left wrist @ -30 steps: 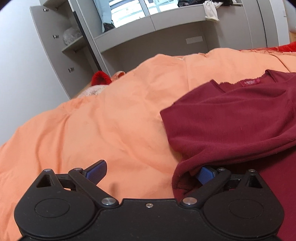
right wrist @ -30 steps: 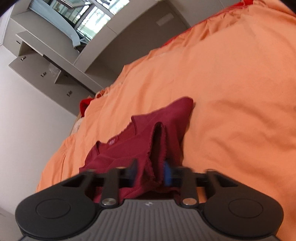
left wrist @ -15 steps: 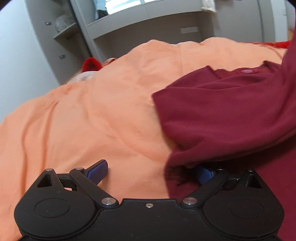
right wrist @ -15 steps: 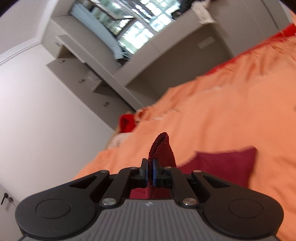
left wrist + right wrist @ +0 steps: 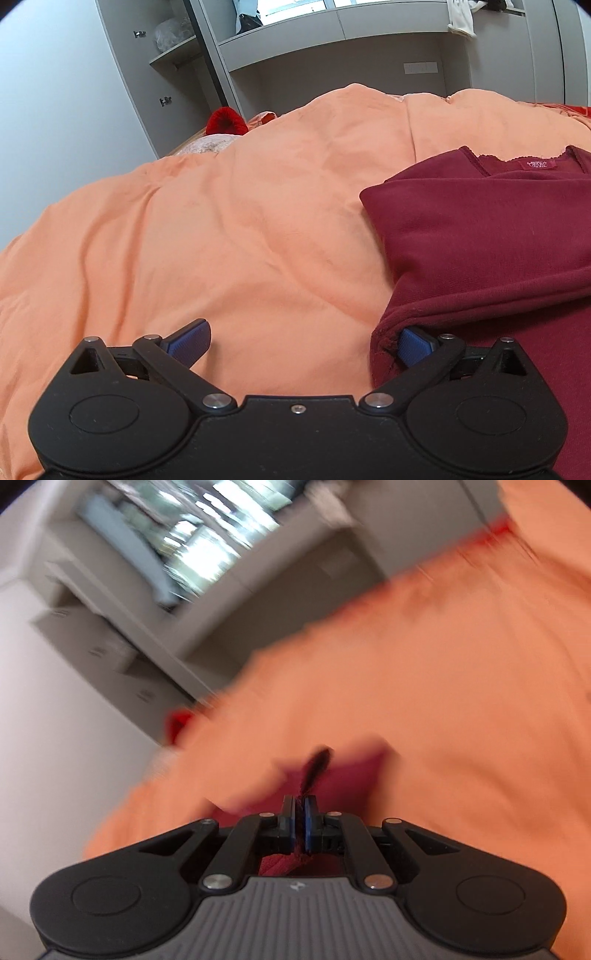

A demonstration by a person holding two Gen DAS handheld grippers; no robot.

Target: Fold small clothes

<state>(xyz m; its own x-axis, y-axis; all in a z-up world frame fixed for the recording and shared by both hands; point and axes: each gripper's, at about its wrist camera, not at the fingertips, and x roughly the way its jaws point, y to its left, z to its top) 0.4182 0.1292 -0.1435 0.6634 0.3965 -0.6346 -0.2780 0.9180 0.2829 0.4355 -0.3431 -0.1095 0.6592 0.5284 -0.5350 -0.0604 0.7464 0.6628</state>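
Observation:
A dark red top lies on the orange bedcover, its side folded over its body, neck label at the far end. My left gripper is open and low on the cover at the top's near left edge; its right pad sits under the folded hem. In the blurred right wrist view, my right gripper is shut on an edge of the red top, which sticks up between the pads above the orange bedcover.
Grey cupboards and shelves stand behind the bed. A red woolly item and a pale cloth lie at the bed's far left edge. A white cloth hangs from the upper shelf.
The folded side of the top has settled flat over its body. My right gripper, shut on the fabric, is moving fast and has tilted. My left gripper stays open at the hem.

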